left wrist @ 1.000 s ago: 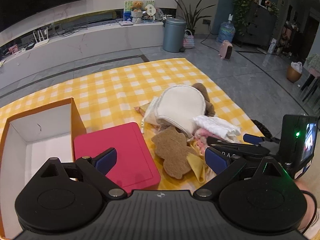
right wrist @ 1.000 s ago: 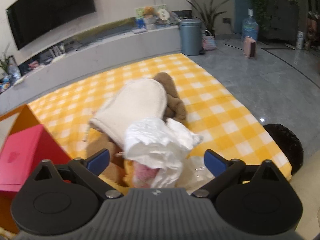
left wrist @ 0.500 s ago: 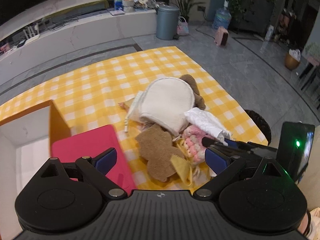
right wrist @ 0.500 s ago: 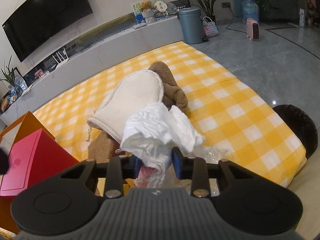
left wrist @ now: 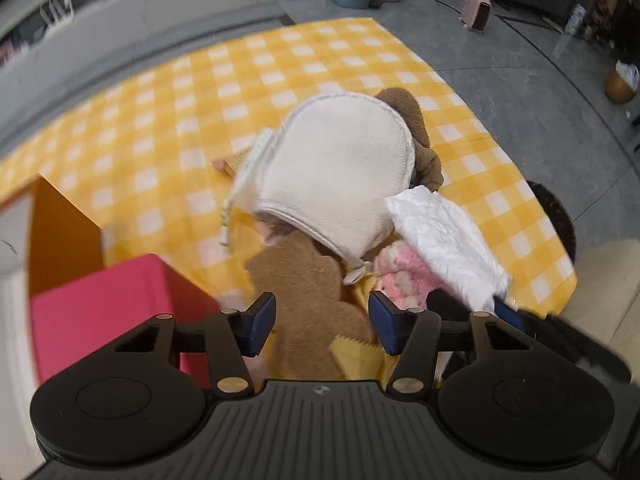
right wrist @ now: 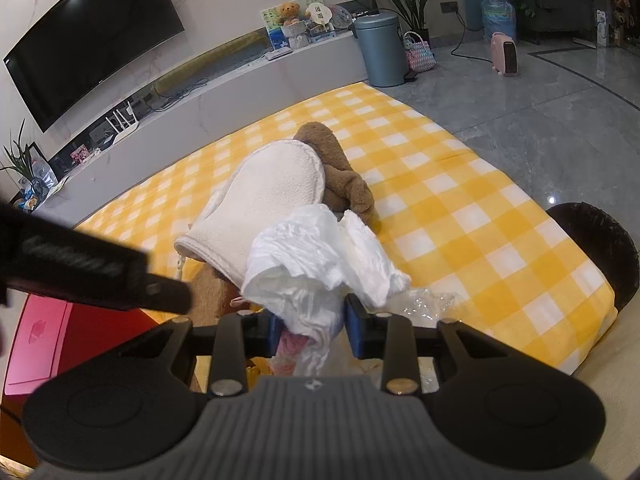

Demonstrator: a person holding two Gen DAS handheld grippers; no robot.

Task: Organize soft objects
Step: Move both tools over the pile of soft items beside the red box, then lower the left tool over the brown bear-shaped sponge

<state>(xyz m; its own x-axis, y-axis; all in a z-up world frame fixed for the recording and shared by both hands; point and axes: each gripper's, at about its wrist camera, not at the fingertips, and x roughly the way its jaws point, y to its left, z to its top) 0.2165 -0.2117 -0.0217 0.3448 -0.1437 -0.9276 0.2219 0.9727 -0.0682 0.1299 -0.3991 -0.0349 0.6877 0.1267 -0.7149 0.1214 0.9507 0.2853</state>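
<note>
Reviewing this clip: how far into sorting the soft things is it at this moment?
Early. Nothing looks put away: the visible part of the open box is bare. In hand: the right tool is shut on the white crinkled cloth; the left tool is open over the brown felt piece. Left in the pile on the checked cloth: cream mitt, brown plush, pink-and-white fluffy item.

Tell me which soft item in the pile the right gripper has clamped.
The crumpled white cloth, pinched in the right gripper. The cream mitt, brown plush and pink knit lie ungripped.
</note>
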